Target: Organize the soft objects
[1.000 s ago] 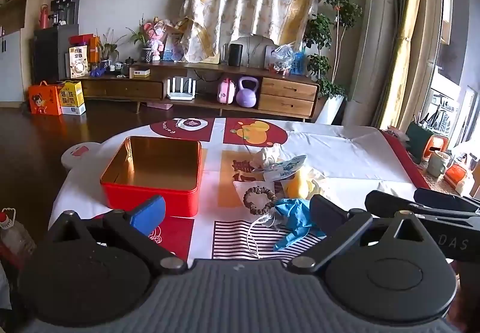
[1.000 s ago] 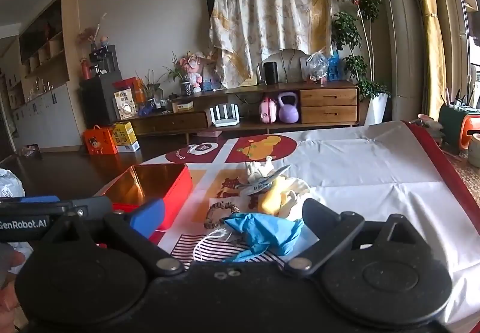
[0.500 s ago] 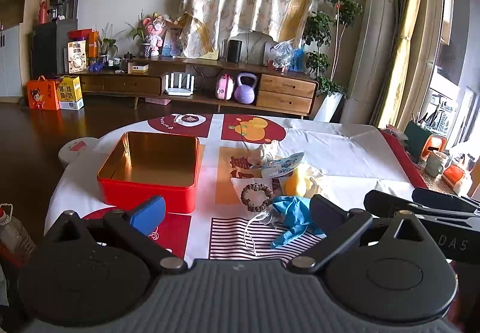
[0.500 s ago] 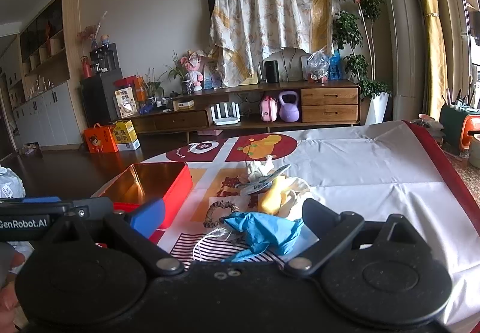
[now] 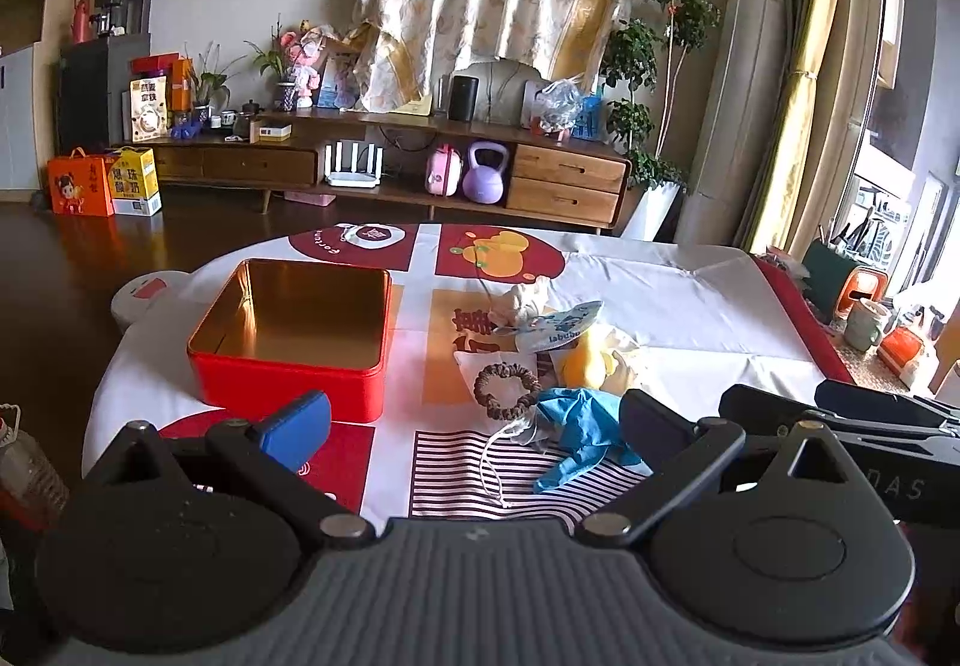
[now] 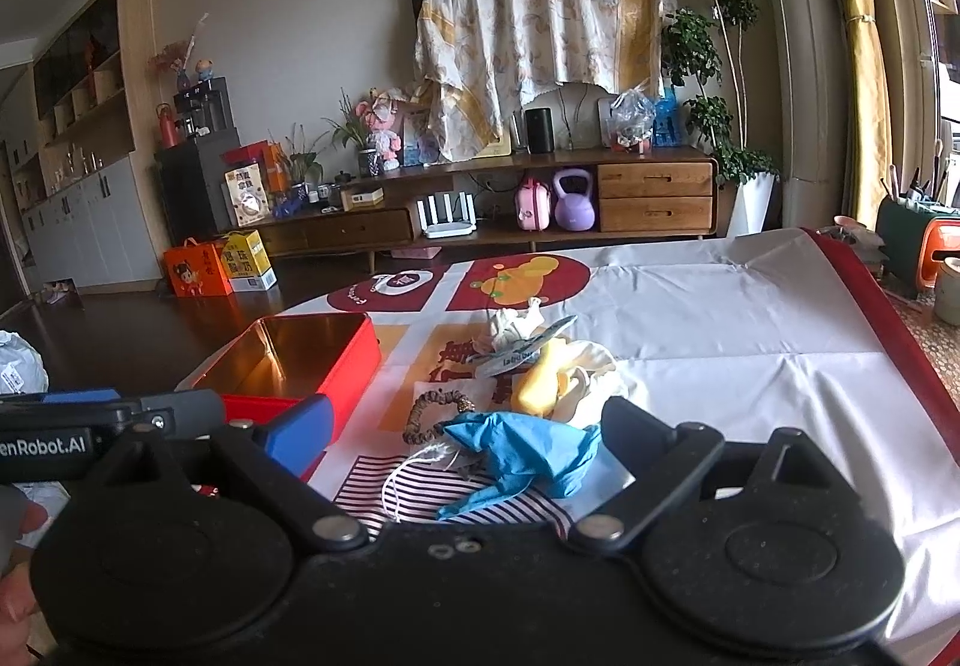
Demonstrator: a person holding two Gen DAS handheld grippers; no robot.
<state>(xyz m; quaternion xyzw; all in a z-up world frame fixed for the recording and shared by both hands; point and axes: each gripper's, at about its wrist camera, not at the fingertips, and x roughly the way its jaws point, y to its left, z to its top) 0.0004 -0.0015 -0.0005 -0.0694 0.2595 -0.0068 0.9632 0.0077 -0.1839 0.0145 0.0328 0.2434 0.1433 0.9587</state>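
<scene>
Red tin is set left of the soft pile, blue glove nearest. Left claw and right claw are held spread, empty, above the table.

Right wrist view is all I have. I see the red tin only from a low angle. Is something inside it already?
Observer: No. The left wrist view looks down into the tin, and the gold floor it shows is bare.
Operator: And the scrunchie, is it trapped under the glove?
Observer: No. The scrunchie lies as a full ring on a white cloth, just left of the glove.
</scene>
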